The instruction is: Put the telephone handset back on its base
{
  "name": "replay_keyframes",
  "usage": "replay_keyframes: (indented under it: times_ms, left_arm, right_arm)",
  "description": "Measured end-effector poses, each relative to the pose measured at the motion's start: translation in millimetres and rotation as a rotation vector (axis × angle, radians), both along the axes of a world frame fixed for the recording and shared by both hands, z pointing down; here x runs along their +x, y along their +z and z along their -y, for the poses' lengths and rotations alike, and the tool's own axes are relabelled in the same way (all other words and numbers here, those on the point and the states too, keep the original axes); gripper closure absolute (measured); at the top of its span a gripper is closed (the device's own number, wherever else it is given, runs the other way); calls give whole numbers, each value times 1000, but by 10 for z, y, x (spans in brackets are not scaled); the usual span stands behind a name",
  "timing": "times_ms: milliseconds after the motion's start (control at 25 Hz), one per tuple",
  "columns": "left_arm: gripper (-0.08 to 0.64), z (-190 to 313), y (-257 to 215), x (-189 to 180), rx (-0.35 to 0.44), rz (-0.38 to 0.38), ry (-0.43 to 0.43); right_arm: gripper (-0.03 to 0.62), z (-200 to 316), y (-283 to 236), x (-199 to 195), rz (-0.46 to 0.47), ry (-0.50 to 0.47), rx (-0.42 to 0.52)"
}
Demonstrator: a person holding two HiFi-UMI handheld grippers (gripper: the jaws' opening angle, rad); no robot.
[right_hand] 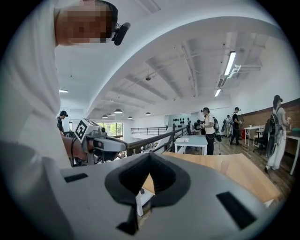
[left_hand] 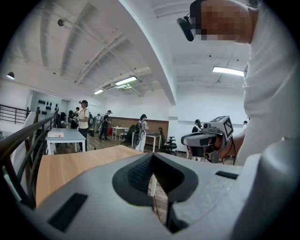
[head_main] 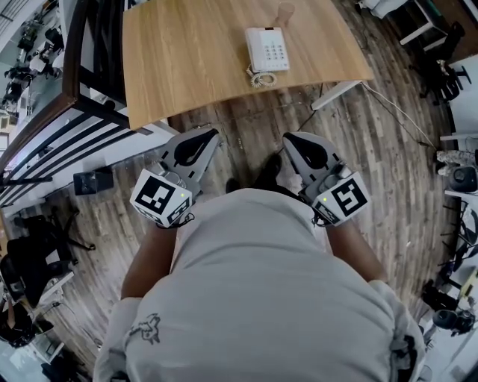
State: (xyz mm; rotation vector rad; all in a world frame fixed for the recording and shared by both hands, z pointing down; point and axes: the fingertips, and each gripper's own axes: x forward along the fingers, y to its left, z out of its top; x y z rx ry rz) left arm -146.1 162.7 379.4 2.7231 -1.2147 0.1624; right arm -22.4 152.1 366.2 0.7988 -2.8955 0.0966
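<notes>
Closest in, a person in a grey shirt [head_main: 261, 298] holds both tools level in front of the body, over the wood-plank floor [head_main: 246, 123]. The left tongs [head_main: 214, 133] are closed tip to tip with nothing between them, and the right tongs [head_main: 288, 139] are closed and empty too (each gripper view shows only floor and worktop beyond the tips). Both sit well short of the worktop [head_main: 187, 60].

The white telephone [head_main: 270, 48] stands on the worktop near its near edge, toward the right corner. The handset [head_main: 252, 49] appears to lie along the left side of the base, though it is too small to tell whether it is seated. The coiled cord [head_main: 261, 78] is bunched at the near edge. Beyond it, by the far edge, stands what looks like a cup [head_main: 284, 13].
</notes>
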Motion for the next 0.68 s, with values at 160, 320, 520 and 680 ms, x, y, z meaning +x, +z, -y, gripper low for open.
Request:
replay_keyframes:
  times_ms: [160, 320, 520, 680]
  left_arm:
    - [554, -13, -16, -14, 5, -1, -7]
    - [554, -12, -35, 8, 11, -2, -8]
    - [554, 6, -42, 25, 13, -9, -12]
    - [554, 5, -54, 51, 21, -13, -9]
  right_arm:
    - [588, -17, -7, -11, 5, 1, 5]
    - [588, -10, -7, 3, 8, 0, -1]
    - [588, 12, 1, 11, 15, 3, -2]
    - [588, 19, -1, 27, 13, 2, 3]
